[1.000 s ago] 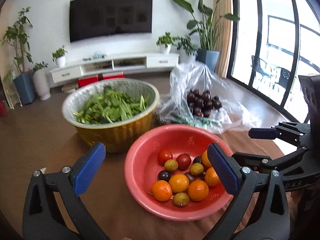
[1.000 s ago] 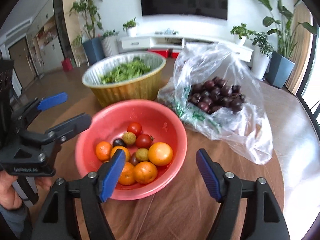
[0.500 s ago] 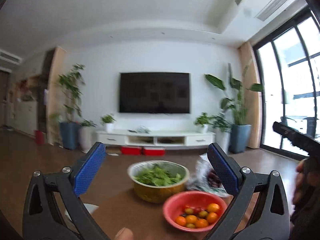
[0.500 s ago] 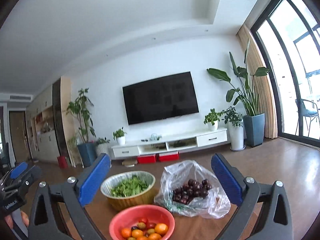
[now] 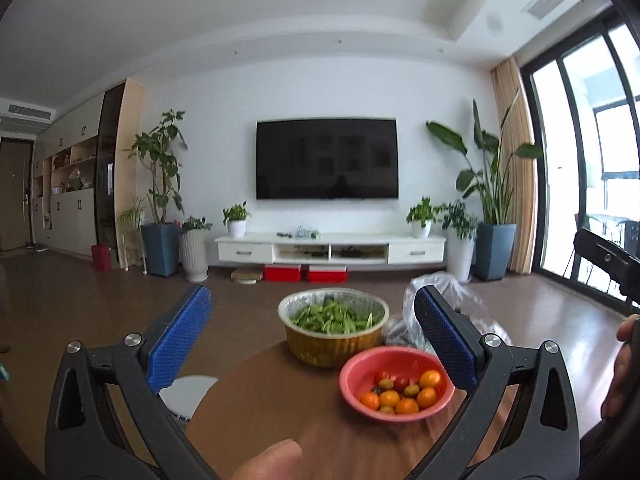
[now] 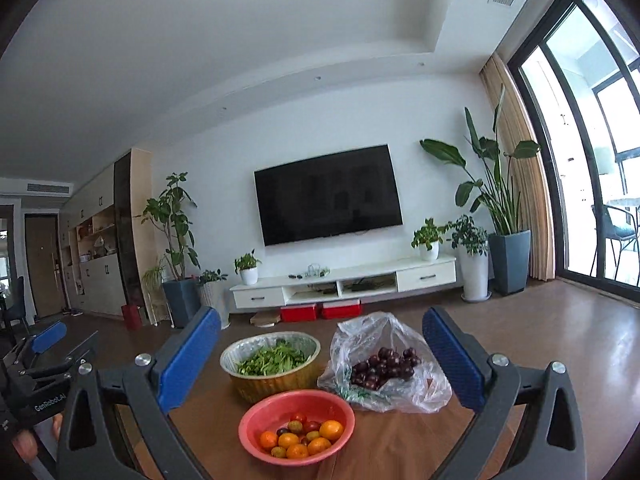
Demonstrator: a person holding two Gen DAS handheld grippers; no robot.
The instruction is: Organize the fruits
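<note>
Left gripper: fingers spread wide, holding nothing; right gripper: likewise spread, holding nothing; red bowl of fruits: on bench, below and between right fingers; bag of dark fruit: beyond bowl, toward right finger; greens bowl: beside bag.

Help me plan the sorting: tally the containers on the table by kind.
Pink bowl with oranges and small tomatoes: 1
Foil-lined bowl of greens: 1
Plastic bag of dark fruit: 1
Total: 3
</note>
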